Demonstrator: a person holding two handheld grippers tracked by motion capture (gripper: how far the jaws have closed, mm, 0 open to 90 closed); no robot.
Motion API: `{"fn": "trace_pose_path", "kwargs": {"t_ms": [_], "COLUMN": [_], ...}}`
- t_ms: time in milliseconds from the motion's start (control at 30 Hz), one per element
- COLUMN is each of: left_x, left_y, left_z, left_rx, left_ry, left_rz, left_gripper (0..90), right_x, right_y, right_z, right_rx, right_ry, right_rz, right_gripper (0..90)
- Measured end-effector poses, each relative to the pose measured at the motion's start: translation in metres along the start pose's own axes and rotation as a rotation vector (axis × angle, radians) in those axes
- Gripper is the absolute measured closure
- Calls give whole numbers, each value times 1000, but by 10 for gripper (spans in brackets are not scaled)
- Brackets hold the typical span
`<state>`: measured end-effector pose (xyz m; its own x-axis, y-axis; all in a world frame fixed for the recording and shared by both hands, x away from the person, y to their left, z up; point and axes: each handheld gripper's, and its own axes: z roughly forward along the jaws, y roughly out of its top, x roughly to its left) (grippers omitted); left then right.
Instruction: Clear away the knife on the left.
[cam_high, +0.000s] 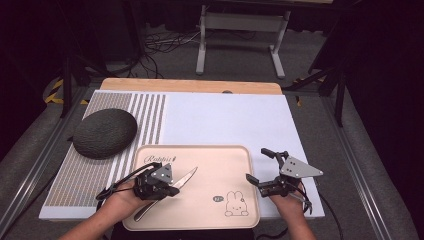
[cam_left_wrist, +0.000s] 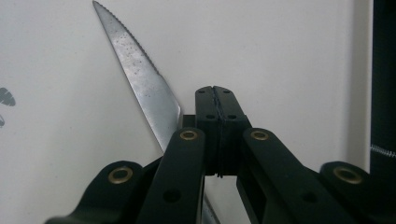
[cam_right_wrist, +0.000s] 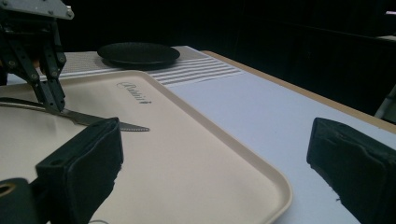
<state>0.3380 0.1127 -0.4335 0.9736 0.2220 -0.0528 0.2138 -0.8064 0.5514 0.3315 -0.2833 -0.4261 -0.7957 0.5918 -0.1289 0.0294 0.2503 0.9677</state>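
As seen from above, with the beige tray (cam_high: 235, 160) at the near edge of a white mat (cam_high: 225, 120): a knife (cam_high: 186, 177) flat on the left half of that tray, toothed blade aimed up and to the right, handle end running back under the left hand towards the tray's near left corner. Left gripper (cam_high: 172, 189) low over the knife, just behind the blade.

In the left gripper view: left gripper (cam_left_wrist: 215, 91) with jaws pressed together, seam closed, nothing between the pads. Knife (cam_left_wrist: 140, 79) slanting just left of those closed jaws and passing beneath the left linkage. Impossible to tell whether pinned, pinched lower down or merely beside. From the right gripper view: left gripper (cam_right_wrist: 56, 105) tip down at the knife (cam_right_wrist: 126, 127), about where blade meets handle, serrated point free on the tray (cam_right_wrist: 196, 154).

Right gripper (cam_high: 260, 165) off the tray's right rim, above the white mat, held by the right hand at the near right. Jaws spread wide, holding nothing. Same in its own view: right gripper (cam_right_wrist: 215, 158), one pad over the tray's edge, the other over the mat, wide gap between.

Elsewhere: a dark round cushion (cam_high: 105, 132) on the mat's striped and dotted left part, well apart from the tray. A small rabbit drawing (cam_high: 236, 205) at the tray's near right corner. Wooden table edge (cam_high: 190, 85) beyond the mat.
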Motion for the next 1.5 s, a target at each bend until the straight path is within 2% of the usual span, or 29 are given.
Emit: {"fn": "trace_pose_path", "kwargs": {"t_ms": [133, 200, 433, 633, 1167, 1500], "left_x": [2, 1, 3, 5, 10, 16], "left_y": [0, 0, -2, -2, -5, -12], "left_z": [4, 6, 8, 8, 5, -1], "left_rx": [23, 35, 73, 75, 80, 87], "left_ry": [-13, -8, -5, -9, 13, 45], "left_rz": [-10, 1, -5, -11, -51, -90], "left_gripper": [899, 899, 899, 899, 899, 899], "right_x": [0, 0, 0, 0, 0, 0], "right_y": [0, 0, 0, 0, -1, -1], "right_z": [0, 0, 0, 0, 1, 1], "right_rx": [0, -1, -1, 0, 4, 5], "right_ry": [-1, 1, 0, 0, 1, 1], "right_rz": [0, 0, 1, 2, 0, -1], "right_gripper": [42, 42, 42, 42, 42, 42]}}
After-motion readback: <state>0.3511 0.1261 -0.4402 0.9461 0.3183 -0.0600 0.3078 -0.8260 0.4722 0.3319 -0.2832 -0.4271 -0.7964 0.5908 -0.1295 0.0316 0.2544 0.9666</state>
